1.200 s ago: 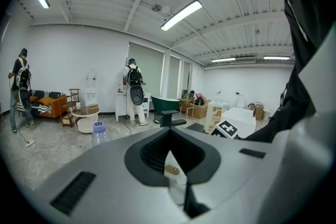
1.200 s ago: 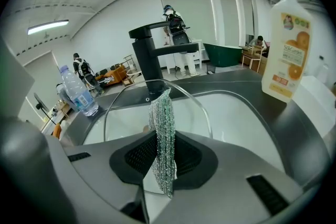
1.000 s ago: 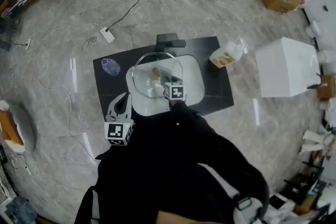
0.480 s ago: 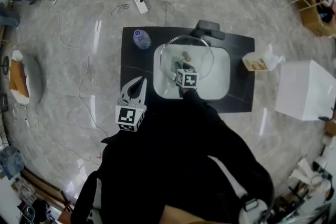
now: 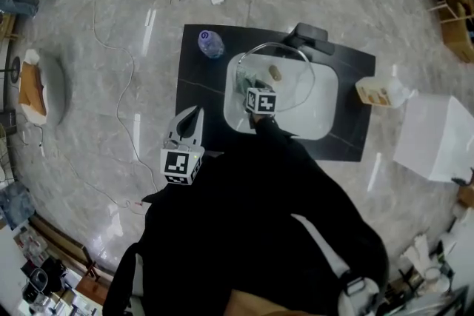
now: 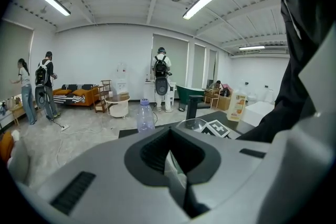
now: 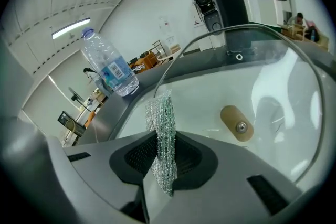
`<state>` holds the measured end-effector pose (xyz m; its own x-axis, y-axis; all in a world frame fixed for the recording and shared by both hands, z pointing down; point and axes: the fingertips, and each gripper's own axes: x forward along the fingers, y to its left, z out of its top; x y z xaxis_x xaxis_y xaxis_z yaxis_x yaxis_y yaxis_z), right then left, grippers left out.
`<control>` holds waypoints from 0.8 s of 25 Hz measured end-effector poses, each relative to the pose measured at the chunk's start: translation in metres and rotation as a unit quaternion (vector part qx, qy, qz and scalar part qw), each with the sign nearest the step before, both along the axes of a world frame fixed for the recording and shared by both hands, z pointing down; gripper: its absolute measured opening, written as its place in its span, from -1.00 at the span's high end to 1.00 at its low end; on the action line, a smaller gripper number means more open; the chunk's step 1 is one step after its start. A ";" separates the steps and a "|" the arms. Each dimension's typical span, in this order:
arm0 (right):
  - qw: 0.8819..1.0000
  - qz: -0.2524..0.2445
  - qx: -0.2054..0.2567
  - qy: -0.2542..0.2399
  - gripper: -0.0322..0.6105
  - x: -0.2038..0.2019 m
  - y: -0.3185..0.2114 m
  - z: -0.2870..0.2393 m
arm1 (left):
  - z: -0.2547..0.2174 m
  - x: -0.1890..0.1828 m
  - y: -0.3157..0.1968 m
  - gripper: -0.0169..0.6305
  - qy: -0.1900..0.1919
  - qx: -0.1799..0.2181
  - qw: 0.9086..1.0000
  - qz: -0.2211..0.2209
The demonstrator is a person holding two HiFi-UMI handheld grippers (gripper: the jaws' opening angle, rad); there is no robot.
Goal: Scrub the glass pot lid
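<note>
The glass pot lid (image 5: 285, 74) lies in the white sink (image 5: 322, 122), its wooden knob (image 5: 275, 72) facing up. In the right gripper view the lid (image 7: 273, 76) fills the frame, rim arcing overhead, with the knob (image 7: 236, 123) close ahead. My right gripper (image 7: 164, 139) is shut on a silver-green mesh scrubbing cloth (image 7: 163, 118) that stands up between its jaws. In the head view this gripper (image 5: 252, 89) sits over the lid's left part. My left gripper (image 5: 194, 116) hangs over the black counter, left of the sink, and its jaws (image 6: 170, 157) are shut with nothing in them.
A plastic water bottle (image 5: 210, 44) stands on the black counter (image 5: 200, 85) behind and left of the sink. A dark faucet (image 5: 311, 37) rises at the sink's back. A soap bottle (image 5: 379, 92) and a white box (image 5: 437, 137) are at the right. Cables cross the floor.
The head camera has swung, shifting the scene right in the frame. My right gripper with the cloth has moved from the lid's near right part to its left part. The left gripper has stayed.
</note>
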<state>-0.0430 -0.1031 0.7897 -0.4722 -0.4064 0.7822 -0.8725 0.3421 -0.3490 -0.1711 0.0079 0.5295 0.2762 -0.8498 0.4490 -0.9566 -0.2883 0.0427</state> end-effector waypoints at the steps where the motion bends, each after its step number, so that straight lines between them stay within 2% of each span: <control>1: 1.000 0.004 -0.003 0.000 0.67 0.002 -0.001 0.002 | 0.002 0.000 0.001 0.94 -0.003 -0.003 1.000 0.001; 20: 0.999 0.025 -0.034 0.014 0.67 0.014 -0.005 0.032 | 0.009 0.010 -0.010 0.94 -0.020 -0.023 0.999 0.010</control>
